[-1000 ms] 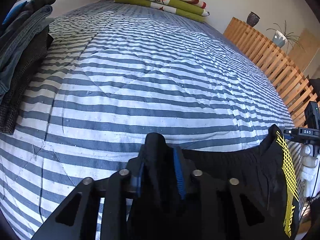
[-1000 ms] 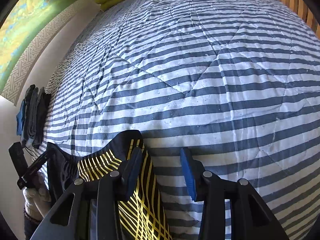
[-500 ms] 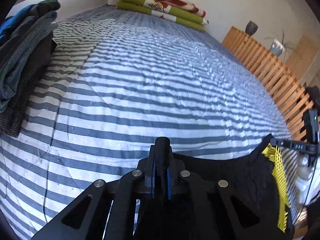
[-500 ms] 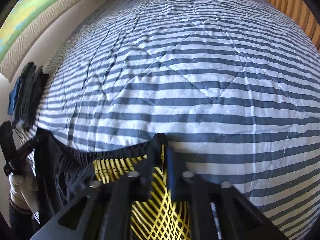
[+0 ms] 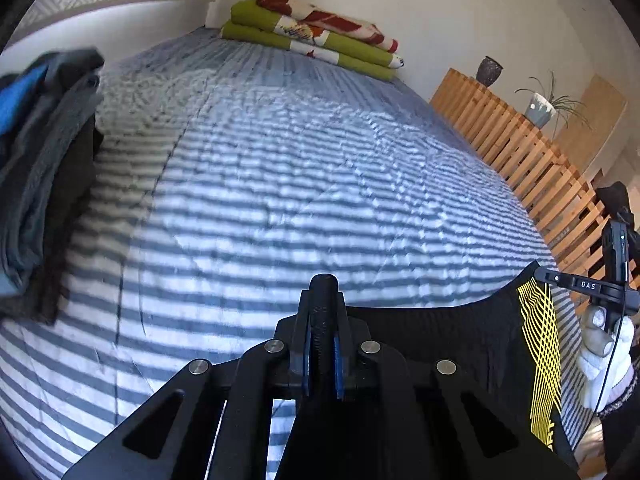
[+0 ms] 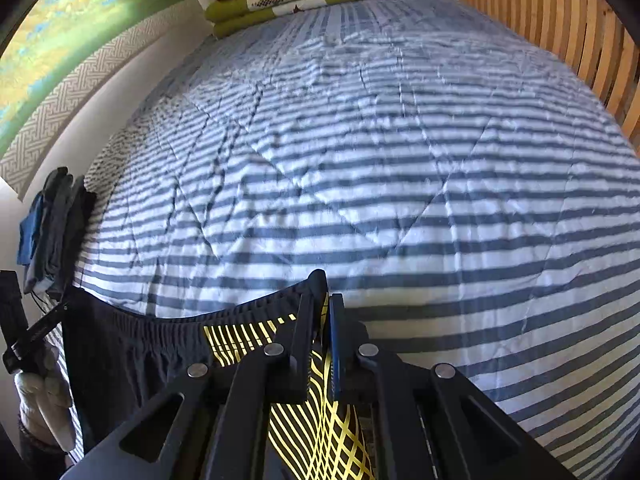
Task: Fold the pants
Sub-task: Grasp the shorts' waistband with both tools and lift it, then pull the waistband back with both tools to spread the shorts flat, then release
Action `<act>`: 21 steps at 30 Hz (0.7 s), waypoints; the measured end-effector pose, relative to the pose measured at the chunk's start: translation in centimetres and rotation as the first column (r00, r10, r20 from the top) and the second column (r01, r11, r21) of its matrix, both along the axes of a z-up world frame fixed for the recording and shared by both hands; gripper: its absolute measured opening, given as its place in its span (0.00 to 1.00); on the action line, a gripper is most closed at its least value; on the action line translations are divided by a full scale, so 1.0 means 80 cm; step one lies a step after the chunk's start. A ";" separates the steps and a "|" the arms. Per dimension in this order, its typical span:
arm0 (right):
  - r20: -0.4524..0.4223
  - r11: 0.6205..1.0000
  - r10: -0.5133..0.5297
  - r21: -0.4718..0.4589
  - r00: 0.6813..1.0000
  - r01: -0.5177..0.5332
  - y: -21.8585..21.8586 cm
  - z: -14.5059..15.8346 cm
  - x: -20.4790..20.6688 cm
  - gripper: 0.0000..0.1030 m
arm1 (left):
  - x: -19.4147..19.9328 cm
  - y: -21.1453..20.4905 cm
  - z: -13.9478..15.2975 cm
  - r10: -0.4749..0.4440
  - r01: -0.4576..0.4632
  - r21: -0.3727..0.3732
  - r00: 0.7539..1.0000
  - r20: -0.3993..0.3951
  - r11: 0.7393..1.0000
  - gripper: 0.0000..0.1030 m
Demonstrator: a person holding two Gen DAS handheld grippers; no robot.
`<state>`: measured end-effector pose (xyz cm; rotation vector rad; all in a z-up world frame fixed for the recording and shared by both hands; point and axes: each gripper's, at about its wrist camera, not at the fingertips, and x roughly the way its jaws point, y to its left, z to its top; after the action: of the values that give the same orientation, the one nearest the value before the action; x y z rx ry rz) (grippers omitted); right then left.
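Black pants with a yellow line pattern hang stretched by the waistband between my two grippers, at the near edge of the striped bed. My left gripper is shut on one end of the waistband, a fold of black cloth sticking up between its blue pads. My right gripper is shut on the other end, at the yellow-patterned side. Each view shows the other gripper at its edge, held by a gloved hand. The legs of the pants drop out of sight below.
The blue-and-white striped quilt spreads wide ahead. A pile of dark and blue clothes lies at its left edge. Folded green-and-red blankets sit at the far end. A wooden slatted rail with a vase and plant runs along the right.
One second ago both grippers were open around the waistband. They closed on it and have lifted it, pulling the band taut, with both views tilting up toward the far wall.
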<state>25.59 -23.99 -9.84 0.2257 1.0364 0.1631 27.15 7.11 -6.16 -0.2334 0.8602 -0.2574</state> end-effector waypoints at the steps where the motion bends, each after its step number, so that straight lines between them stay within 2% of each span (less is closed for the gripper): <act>1: 0.032 1.000 -0.006 -0.008 0.999 0.006 0.001 0.017 0.002 0.06 | 0.010 -0.004 0.020 0.007 -0.008 0.017 1.000 0.030 1.000 0.07; 4: 0.130 0.997 -0.046 -0.061 0.991 0.054 0.004 0.074 0.028 0.06 | 0.055 -0.019 0.060 0.049 -0.058 0.090 0.993 0.105 0.994 0.10; 6: 0.193 0.987 -0.066 -0.130 0.979 0.092 0.013 0.099 0.064 0.07 | 0.094 -0.036 0.066 0.064 -0.079 0.180 0.994 0.091 0.980 0.17; 7: 0.202 0.979 -0.058 -0.182 0.978 0.096 0.021 0.102 0.082 0.13 | 0.108 -0.039 0.068 0.077 -0.089 0.211 0.995 0.062 0.974 0.28; 8: 0.191 0.969 -0.043 -0.230 0.981 0.087 0.027 0.103 0.099 0.21 | 0.114 -0.041 0.071 0.087 -0.098 0.223 0.994 0.060 0.970 0.30; 9: 0.174 0.960 -0.047 -0.265 0.984 0.093 0.028 0.103 0.111 0.23 | 0.111 -0.040 0.078 0.085 -0.100 0.224 0.993 0.075 0.970 0.32; 11: 0.173 0.958 -0.069 -0.263 0.983 0.114 0.019 0.108 0.111 0.25 | 0.096 -0.034 0.087 0.069 -0.087 0.207 0.993 0.093 0.975 0.38; 12: 0.169 0.964 -0.064 -0.246 0.984 0.105 0.015 0.109 0.105 0.26 | 0.087 -0.029 0.088 0.060 -0.076 0.200 0.994 0.086 0.977 0.44; 15: 0.161 0.976 -0.041 -0.203 0.986 0.074 0.003 0.113 0.070 0.26 | 0.044 -0.011 0.084 0.042 -0.051 0.185 0.998 0.049 0.981 0.44; 18: 0.111 0.993 -0.013 -0.117 0.994 0.025 -0.009 0.108 0.018 0.26 | -0.029 0.010 0.078 0.025 -0.032 0.184 0.999 0.038 0.982 0.44; 21: 0.081 0.997 0.022 -0.071 0.996 -0.016 -0.006 0.098 -0.049 0.26 | -0.111 0.030 0.066 0.042 -0.044 0.155 0.999 0.018 0.987 0.45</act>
<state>21.71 -24.46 -1.97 0.1437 0.9615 0.1517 18.25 9.49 -0.87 -0.1038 0.8552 -0.1508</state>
